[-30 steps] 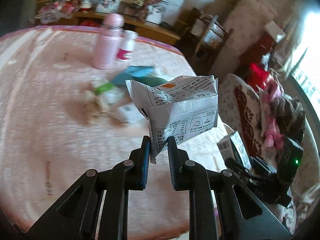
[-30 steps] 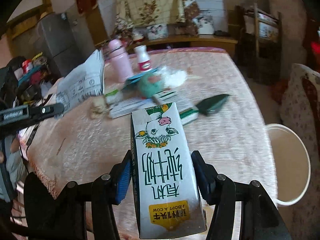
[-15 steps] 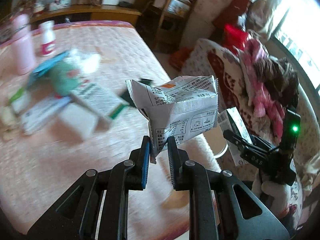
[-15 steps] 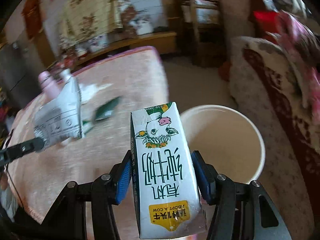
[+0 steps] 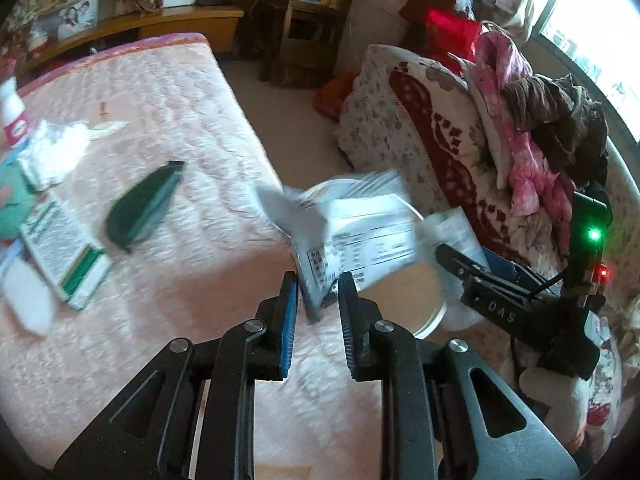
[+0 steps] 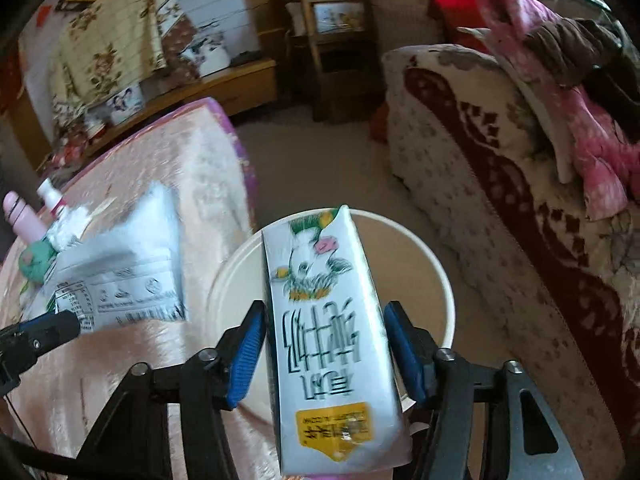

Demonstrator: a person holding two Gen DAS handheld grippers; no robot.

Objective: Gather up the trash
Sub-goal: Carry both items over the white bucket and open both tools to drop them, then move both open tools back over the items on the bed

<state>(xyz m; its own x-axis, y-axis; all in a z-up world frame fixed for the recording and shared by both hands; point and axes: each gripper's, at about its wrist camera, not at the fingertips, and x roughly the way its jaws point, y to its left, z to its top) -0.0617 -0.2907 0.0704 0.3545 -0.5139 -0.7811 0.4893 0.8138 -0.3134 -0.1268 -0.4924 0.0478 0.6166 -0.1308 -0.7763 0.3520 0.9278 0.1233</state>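
My left gripper [image 5: 318,300] has its jaws parted; a silver printed snack wrapper [image 5: 352,236] blurs between and above the tips, tilting toward the cream bucket [image 5: 434,312] beside the table. The wrapper also shows in the right wrist view [image 6: 120,276]. My right gripper [image 6: 326,352] has opened, with gaps on both sides of the white milk carton [image 6: 328,344], which hangs blurred over the cream bucket [image 6: 444,280].
The pink-clothed table [image 5: 180,120] carries a dark green packet [image 5: 144,206], a green-and-white box [image 5: 64,256], crumpled tissue [image 5: 52,152] and a white bottle [image 5: 12,116]. A floral sofa [image 6: 500,184] with piled clothes stands right of the bucket. A wooden shelf [image 6: 336,40] stands behind.
Both grippers swung right from the table to above the bucket. Both sets of jaws have opened; the wrapper and the carton are blurred and slipping loose.
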